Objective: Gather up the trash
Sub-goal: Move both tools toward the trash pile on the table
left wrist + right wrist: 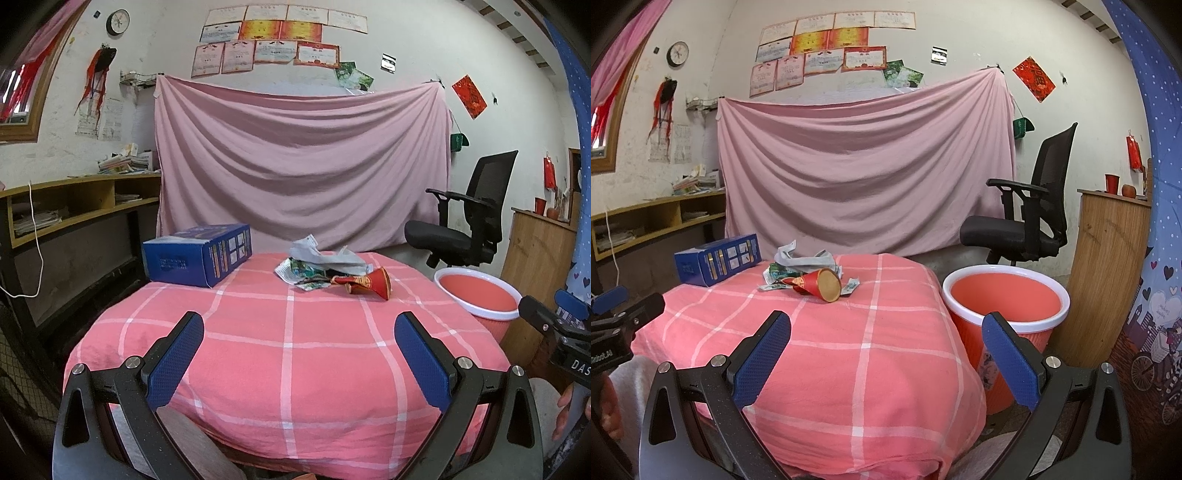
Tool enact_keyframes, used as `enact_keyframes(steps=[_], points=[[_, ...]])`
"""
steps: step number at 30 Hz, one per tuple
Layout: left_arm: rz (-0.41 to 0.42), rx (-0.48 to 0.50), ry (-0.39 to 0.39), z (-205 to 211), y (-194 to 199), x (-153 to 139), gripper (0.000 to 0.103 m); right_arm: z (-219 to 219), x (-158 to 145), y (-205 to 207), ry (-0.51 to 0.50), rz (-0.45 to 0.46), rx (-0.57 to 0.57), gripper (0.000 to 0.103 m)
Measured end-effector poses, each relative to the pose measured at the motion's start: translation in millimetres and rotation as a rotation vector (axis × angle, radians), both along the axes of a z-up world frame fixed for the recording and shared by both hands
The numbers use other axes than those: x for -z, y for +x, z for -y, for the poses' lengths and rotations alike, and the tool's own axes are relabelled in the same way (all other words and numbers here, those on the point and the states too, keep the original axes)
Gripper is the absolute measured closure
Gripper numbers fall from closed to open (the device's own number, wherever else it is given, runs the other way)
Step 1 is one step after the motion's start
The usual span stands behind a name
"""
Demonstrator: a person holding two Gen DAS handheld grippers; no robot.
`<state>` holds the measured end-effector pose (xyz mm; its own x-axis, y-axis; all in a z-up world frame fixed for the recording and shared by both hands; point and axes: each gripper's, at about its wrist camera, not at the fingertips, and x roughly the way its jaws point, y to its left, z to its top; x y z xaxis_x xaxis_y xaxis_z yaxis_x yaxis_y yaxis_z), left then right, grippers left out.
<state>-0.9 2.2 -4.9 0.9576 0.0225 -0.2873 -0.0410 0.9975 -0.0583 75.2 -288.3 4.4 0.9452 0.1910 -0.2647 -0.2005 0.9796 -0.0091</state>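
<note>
A pile of trash lies at the far middle of the table with the pink checked cloth (288,354): a crushed red paper cup (369,284) (816,282), grey crumpled paper (325,256) (805,258) and printed wrappers (299,273) (775,273). A blue box (199,254) (716,258) stands at the far left. A red bin with a white rim (480,295) (1004,295) stands on the floor right of the table. My left gripper (299,332) is open and empty over the near part of the table. My right gripper (886,332) is open and empty over the table's near right edge.
A black office chair (465,221) (1027,218) stands behind the bin. A wooden cabinet (1108,280) is at the right. A wooden shelf desk (74,206) runs along the left wall. A pink sheet (295,166) hangs behind the table.
</note>
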Motion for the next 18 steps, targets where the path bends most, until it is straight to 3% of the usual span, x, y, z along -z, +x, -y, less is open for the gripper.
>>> enact_keyframes(steps=[7, 18], points=[[0.093, -0.029, 0.001, -6, 2, -25, 0.002, 3, -14, 11, 0.062, 0.011, -0.023, 0.000], [0.225, -0.052, 0.028, -16, 76, -38, 0.002, -22, -40, 75, 0.043, 0.127, -0.076, 0.000]])
